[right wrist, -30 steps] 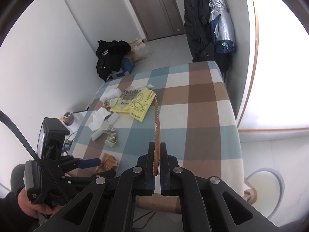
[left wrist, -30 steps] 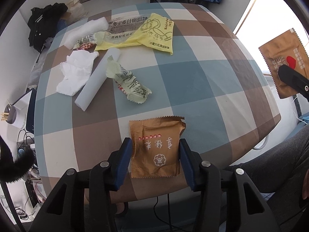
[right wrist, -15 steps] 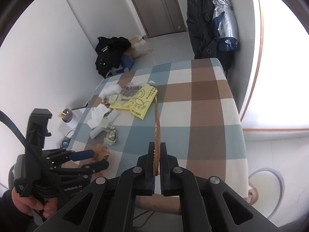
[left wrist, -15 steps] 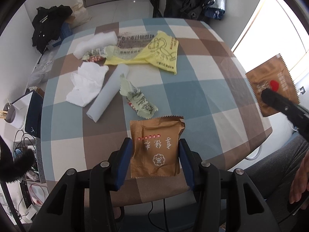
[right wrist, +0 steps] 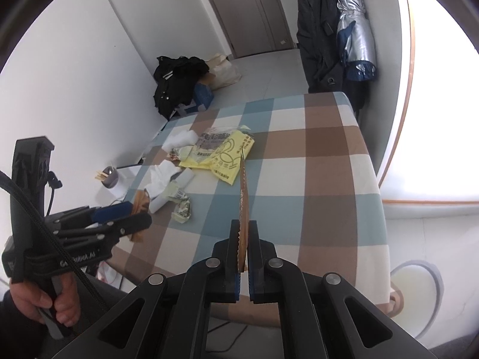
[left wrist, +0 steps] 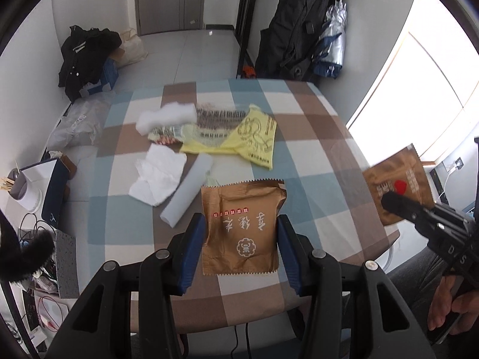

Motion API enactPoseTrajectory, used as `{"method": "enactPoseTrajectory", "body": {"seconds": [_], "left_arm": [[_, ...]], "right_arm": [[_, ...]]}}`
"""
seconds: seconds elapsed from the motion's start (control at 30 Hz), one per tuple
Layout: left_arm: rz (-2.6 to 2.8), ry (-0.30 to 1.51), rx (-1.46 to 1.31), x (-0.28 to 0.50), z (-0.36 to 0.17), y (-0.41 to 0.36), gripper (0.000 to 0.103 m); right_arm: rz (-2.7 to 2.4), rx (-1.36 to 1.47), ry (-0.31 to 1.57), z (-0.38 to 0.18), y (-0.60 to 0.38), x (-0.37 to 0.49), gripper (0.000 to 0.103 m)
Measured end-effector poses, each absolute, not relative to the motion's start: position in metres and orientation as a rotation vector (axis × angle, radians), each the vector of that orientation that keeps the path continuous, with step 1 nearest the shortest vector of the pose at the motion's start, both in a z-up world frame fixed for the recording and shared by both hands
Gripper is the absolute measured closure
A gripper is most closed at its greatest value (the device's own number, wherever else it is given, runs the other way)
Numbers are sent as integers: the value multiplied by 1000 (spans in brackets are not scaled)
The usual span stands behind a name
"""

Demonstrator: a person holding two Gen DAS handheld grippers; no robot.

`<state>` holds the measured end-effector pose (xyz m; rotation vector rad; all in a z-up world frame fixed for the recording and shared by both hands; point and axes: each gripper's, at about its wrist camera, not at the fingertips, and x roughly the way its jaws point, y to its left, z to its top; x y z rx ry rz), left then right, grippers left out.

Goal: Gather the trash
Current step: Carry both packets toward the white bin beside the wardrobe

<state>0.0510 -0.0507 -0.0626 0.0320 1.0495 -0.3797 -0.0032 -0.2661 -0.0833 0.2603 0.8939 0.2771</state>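
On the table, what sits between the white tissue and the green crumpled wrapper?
A white tube lies between the tissue and the green wrapper, touching or nearly touching both. The right wrist view shows it.

Two brown foil wrappers are held off the table. Wrapper one (left wrist: pixel 241 227): flat, face to camera, upside-down white print, serrated top edge, pinched by its side edges between the left fingers (left wrist: pixel 194 249). Wrapper two (right wrist: pixel 244 206): seen edge-on, upright, clamped flat between the right fingers (right wrist: pixel 234 257), sticking out past their tips; red heart print, text too blurred to read.
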Motion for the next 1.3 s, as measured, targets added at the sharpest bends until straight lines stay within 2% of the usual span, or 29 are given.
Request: {"method": "enactPoseTrajectory", "body": {"seconds": [0.33, 0.77, 1.07, 1.3], "left_arm": [[-430, 942, 32, 51, -16, -77, 59], [-652, 873, 58, 43, 26, -188, 59], [-834, 938, 92, 38, 13, -275, 59], [-973, 1047, 131, 33, -20, -336, 59]], "right_arm": [[264, 314, 771, -26, -306, -26, 100], [113, 378, 606, 32, -413, -82, 100], [-90, 424, 646, 4, -496, -116, 100], [-210, 512, 739, -56, -547, -126, 100]]}}
